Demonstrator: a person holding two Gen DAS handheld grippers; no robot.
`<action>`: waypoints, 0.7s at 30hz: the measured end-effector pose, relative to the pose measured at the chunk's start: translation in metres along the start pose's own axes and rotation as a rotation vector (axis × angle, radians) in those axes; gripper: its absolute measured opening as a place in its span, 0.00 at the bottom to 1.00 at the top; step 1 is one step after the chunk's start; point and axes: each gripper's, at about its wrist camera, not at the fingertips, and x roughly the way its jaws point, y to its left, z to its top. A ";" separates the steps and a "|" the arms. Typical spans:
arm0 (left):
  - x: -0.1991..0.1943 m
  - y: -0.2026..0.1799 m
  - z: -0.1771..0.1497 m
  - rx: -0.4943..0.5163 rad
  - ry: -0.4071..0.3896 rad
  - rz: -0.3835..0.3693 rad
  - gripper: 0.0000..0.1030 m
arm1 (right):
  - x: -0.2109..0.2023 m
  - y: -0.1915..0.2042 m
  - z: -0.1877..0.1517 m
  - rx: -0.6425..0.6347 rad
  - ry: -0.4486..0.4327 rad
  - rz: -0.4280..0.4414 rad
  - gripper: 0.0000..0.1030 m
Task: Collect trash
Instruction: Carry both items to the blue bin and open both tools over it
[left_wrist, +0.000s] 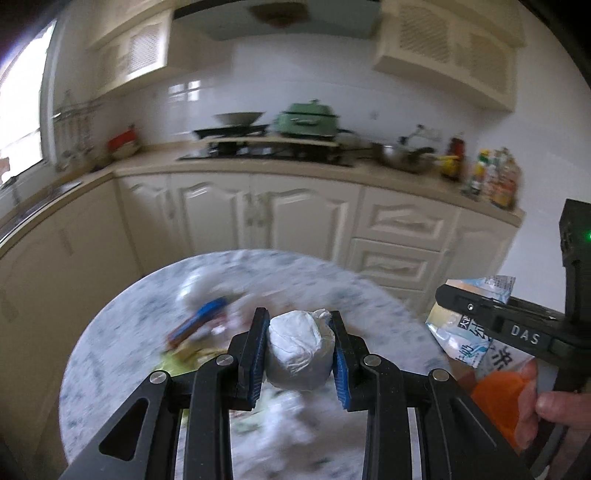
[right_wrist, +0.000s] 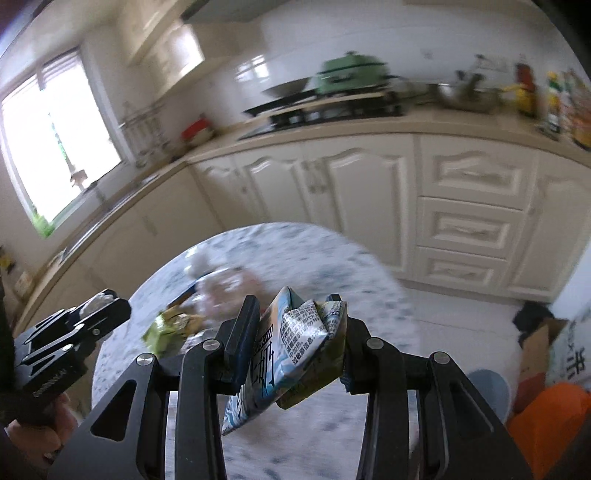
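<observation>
The left tool (left_wrist: 299, 354) is clamped on a crumpled white wad (left_wrist: 300, 354) of what looks like tissue or a knotted bag, its blue-lined pads pressing both sides so that the wad sits between the fingers above the round marble-patterned counter (left_wrist: 110, 332). The right tool (right_wrist: 295, 343) is closed on a crushed drink carton (right_wrist: 291, 347), printed in blue and white with dark characters, which hangs down between the fingers and is also off the counter. In the left wrist view the right tool (left_wrist: 495, 325) shows at the right edge with the carton (left_wrist: 461, 332) sticking out of it and a hand (left_wrist: 561, 406) wrapped round its handle; in the right wrist view the left tool (right_wrist: 92, 314) shows at the left edge with a bit of the white wad (right_wrist: 96, 301) in its tip. More litter remains on the counter: a blue and red wrapper (left_wrist: 199, 321), a yellow-green packet (right_wrist: 166, 325) and some pale crumpled pieces (right_wrist: 221, 284), all too blurred to name surely. An orange bag (right_wrist: 546, 424) lies low at the right, beside a brown cardboard box (right_wrist: 535, 350). Behind stand cream kitchen cabinets (left_wrist: 266, 210), a stove with a green pot (left_wrist: 308, 118) and a row of bottles (left_wrist: 495, 177).
</observation>
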 end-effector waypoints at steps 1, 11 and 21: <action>0.003 -0.007 0.002 0.011 0.000 -0.011 0.27 | -0.007 -0.011 0.001 0.015 -0.011 -0.018 0.37; 0.055 -0.097 0.025 0.129 0.043 -0.254 0.27 | -0.067 -0.127 -0.004 0.168 -0.081 -0.236 0.37; 0.140 -0.194 0.040 0.247 0.171 -0.422 0.27 | -0.076 -0.244 -0.044 0.338 -0.015 -0.407 0.37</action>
